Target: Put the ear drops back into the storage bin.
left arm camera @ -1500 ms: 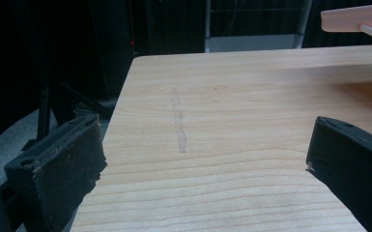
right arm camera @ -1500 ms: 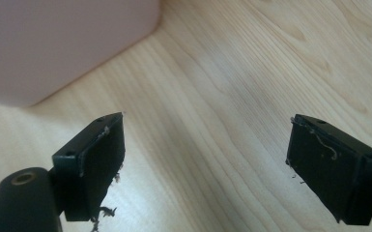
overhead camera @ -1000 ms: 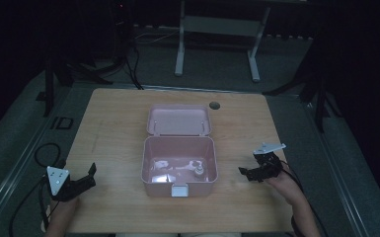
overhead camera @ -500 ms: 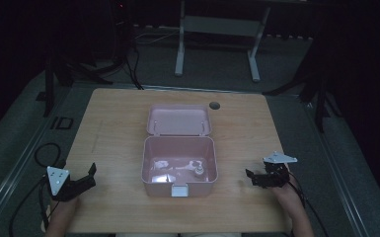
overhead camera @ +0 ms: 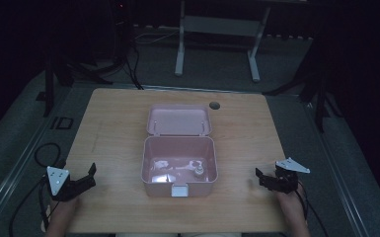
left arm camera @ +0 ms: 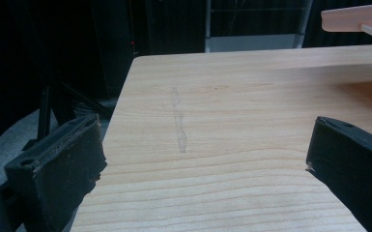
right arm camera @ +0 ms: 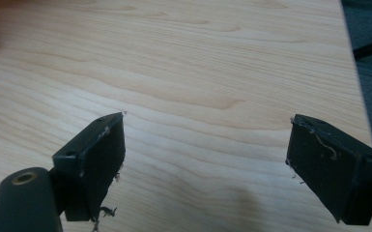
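Note:
A pink plastic box stands open in the middle of the wooden table, its lid folded back flat behind it. Small pale items lie on its floor; I cannot tell what they are. My left gripper rests near the front left corner, open, with bare wood between its jaws. My right gripper sits near the front right edge, also open over bare wood. The box's lid edge shows at the top right of the left gripper view.
A round dark hole marks the table's far edge beside the lid. Cables trail on the floor at the left. A metal frame stands on the floor beyond the table. The right table edge runs close to my right gripper.
My right gripper has drawn back from beside the box toward the front right edge of the table. The left gripper and the box have stayed put.

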`<move>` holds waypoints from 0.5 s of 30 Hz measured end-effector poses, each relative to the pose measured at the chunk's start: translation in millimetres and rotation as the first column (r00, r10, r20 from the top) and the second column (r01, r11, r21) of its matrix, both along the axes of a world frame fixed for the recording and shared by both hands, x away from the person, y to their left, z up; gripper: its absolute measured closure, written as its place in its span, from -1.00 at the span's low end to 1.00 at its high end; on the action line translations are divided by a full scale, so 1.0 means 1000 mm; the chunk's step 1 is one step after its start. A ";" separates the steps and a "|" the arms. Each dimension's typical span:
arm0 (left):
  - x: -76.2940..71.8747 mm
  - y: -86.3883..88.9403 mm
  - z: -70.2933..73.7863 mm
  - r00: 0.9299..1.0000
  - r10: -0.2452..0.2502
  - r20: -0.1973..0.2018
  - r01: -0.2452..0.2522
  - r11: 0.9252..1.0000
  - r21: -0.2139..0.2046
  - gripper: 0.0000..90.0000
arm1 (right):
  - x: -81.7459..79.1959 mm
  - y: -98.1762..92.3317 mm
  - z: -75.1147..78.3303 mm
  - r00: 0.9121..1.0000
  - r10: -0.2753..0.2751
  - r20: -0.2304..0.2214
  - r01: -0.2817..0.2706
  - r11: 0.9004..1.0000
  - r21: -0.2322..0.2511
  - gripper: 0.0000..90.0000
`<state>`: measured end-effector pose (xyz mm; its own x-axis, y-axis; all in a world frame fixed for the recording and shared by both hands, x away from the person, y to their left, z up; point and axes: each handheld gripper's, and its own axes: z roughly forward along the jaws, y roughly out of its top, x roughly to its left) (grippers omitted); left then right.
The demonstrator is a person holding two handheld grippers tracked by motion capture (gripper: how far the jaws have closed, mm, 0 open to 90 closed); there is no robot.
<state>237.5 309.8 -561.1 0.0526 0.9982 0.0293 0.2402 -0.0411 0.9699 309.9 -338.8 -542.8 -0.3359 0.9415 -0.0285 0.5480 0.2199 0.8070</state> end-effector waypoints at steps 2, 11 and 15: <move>0.000 0.000 0.000 1.000 0.001 0.001 -0.001 1.000 -0.001 -0.99 | -0.002 -0.002 0.000 1.000 -0.010 0.009 0.010 1.000 -0.005 -0.70; 0.000 0.000 0.000 1.000 0.002 0.000 -0.002 1.000 0.000 -0.99 | -0.014 -0.012 -0.004 0.994 -0.097 0.041 0.097 0.995 0.005 -0.70; 0.000 0.000 0.000 1.000 0.003 -0.002 -0.003 1.000 0.002 -0.99 | -0.018 -0.011 -0.007 0.992 -0.123 0.043 0.123 0.992 -0.003 -0.69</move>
